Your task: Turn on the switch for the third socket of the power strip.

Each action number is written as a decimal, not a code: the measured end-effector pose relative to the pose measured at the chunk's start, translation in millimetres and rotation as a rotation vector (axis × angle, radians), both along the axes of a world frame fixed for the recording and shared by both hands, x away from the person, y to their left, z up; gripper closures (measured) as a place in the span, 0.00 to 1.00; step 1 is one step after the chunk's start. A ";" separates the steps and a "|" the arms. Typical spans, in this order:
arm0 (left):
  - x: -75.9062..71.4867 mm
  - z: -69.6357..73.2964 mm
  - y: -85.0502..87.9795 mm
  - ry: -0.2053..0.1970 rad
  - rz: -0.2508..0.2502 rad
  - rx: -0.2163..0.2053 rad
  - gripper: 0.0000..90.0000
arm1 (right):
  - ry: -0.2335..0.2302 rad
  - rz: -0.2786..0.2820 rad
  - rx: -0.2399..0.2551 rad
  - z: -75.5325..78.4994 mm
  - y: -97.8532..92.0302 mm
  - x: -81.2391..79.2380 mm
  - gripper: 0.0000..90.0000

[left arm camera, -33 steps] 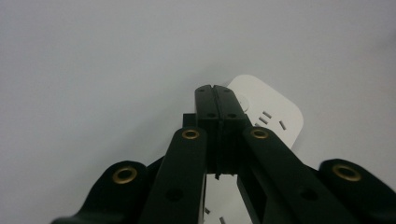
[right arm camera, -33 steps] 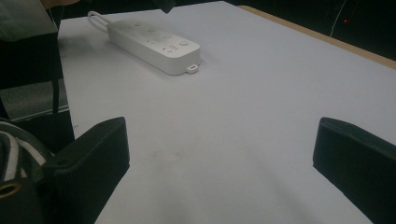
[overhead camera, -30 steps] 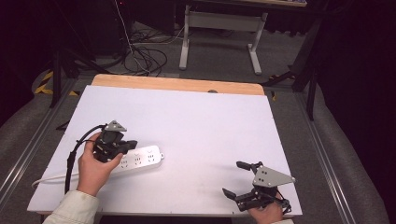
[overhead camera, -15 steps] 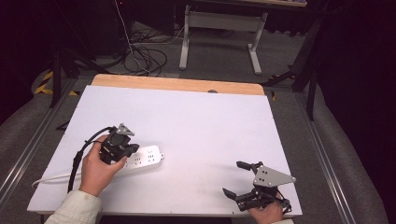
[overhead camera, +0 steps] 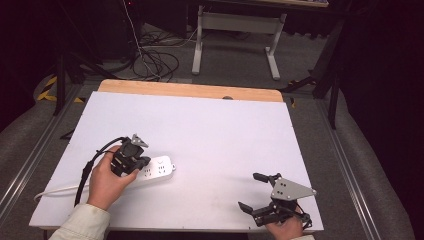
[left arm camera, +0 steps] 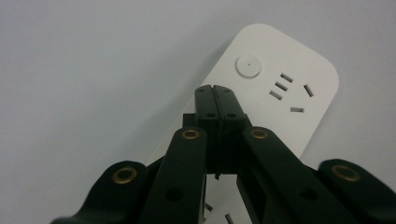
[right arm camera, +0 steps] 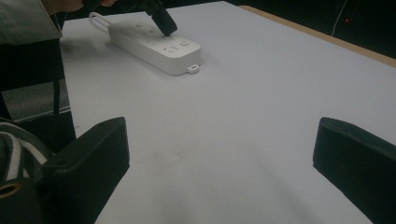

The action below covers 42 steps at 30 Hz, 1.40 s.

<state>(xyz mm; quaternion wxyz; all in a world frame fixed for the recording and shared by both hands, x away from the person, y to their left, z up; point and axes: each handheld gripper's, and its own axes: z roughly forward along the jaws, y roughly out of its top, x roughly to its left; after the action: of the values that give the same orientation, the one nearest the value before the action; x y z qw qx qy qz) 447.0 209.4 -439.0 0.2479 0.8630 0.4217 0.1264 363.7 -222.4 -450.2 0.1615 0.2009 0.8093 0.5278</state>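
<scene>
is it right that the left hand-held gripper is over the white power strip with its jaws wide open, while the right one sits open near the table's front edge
Not quite. The left hand-held gripper is over the white power strip, but its jaws are shut tight together, as the left gripper view shows. The right hand-held gripper does sit open near the table's front edge.

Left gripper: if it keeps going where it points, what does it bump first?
The left gripper, jaws shut, points down at the power strip, near its round button. It would likely meet the strip's top first.
</scene>
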 end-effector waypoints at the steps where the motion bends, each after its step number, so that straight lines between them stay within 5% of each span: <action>1: 0.0 -0.1 0.1 -0.001 0.000 -0.001 1.00 | -0.001 0.001 0.002 0.0 0.0 0.0 0.05; 11: -2.8 -2.2 -1.5 -0.037 -0.001 0.023 1.00 | -0.002 0.002 0.004 0.3 -0.2 -0.7 0.05; 42: -2.2 -6.9 0.9 -0.034 0.006 -0.001 1.00 | 0.003 0.002 -0.001 -0.1 0.6 -1.3 0.05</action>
<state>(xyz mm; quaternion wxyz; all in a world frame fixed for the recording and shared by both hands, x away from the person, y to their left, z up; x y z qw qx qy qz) 444.7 210.3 -445.8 0.2550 0.8593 0.4202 0.1418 362.5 -221.8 -450.3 0.1600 0.2009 0.8099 0.5273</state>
